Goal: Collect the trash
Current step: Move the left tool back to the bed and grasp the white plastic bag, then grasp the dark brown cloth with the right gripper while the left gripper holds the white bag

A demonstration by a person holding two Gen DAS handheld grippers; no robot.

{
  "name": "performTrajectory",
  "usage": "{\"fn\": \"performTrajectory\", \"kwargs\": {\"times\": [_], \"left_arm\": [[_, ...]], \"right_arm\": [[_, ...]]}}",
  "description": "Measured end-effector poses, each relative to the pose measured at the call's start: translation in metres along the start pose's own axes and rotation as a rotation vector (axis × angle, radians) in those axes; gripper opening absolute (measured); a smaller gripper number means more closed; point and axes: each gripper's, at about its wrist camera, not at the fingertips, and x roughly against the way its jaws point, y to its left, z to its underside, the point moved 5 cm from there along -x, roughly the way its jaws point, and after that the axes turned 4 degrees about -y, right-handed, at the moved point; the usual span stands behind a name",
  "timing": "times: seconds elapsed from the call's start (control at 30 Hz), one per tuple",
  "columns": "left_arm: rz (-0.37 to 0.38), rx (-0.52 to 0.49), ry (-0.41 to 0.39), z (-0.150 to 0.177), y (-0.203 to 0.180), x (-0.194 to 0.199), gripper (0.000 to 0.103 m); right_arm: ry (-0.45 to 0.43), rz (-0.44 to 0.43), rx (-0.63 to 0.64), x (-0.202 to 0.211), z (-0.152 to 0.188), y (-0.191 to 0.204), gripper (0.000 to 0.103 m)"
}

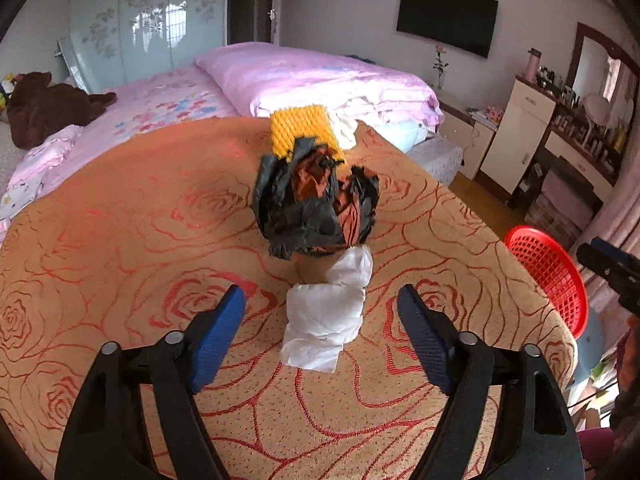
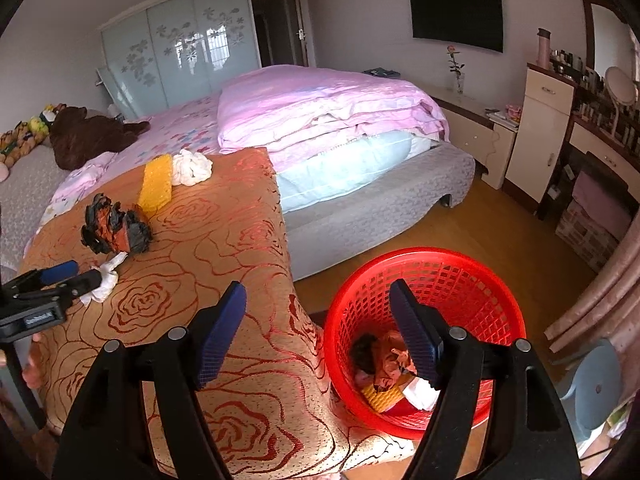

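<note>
My left gripper (image 1: 322,332) is spread wide, its two blue pads either side of a crumpled white tissue (image 1: 326,320) without touching it. The tissue lies on a table covered by an orange cloth with red roses (image 1: 120,240). I judge the jaws are lined up this way so a simple squeeze will catch the tissue at its middle.

Just beyond the tissue, touching its far tip, sits a wad of black and orange paper (image 1: 316,204). Behind that lies a yellow ridged foam piece (image 1: 298,128), with a white bunched cloth or paper (image 1: 344,130) beside it near the table's far edge. All four pieces sit in a rough line running away from me.

My right gripper (image 2: 318,320) is also spread wide and holds nothing. It hangs over the table's right edge, one finger above the cloth, the other above a red mesh basket (image 2: 460,276) on the wooden floor (image 2: 500,232). The basket already holds some trash: dark and orange crumpled paper, a yellow piece, something white.

The basket stands just beside the table's right edge, so anything lifted only needs carrying sideways past that edge and dropping. A bed (image 2: 332,100) lies past the far edge. The cloth surface around the tissue is open, leaving room to close and lift.
</note>
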Motion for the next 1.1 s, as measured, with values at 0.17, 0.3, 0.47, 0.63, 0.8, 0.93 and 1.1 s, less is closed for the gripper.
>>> {"fn": "performTrajectory", "kwargs": {"times": [0.17,0.3,0.47,0.63,0.8,0.93,1.1], "left_arm": [[0.03,0.028,0.039,0.002,0.002,-0.013,0.041],[0.038,0.026,0.027,0.002,0.004,-0.011,0.035],[0.013,0.026,0.01,0.003,0.007,-0.002,0.034],[-0.025,0.059,-0.027,0.0,0.02,0.016,0.034],[-0.078,0.097,-0.071,-0.007,0.036,0.034,0.034],[-0.114,0.131,-0.093,-0.01,0.049,0.043,0.034],[-0.166,0.15,-0.101,-0.01,0.064,0.046,0.034]], "right_arm": [[0.01,0.0,0.001,-0.002,0.002,0.001,0.072],[0.019,-0.004,0.007,-0.005,0.004,0.003,0.072],[0.027,-0.021,0.027,-0.007,0.004,0.014,0.072],[0.025,-0.05,0.056,-0.01,0.0,0.035,0.071],[0.027,-0.088,0.098,-0.016,-0.005,0.06,0.071],[0.037,-0.141,0.132,-0.023,-0.015,0.087,0.075],[0.039,-0.21,0.176,-0.034,-0.031,0.123,0.084]]}}
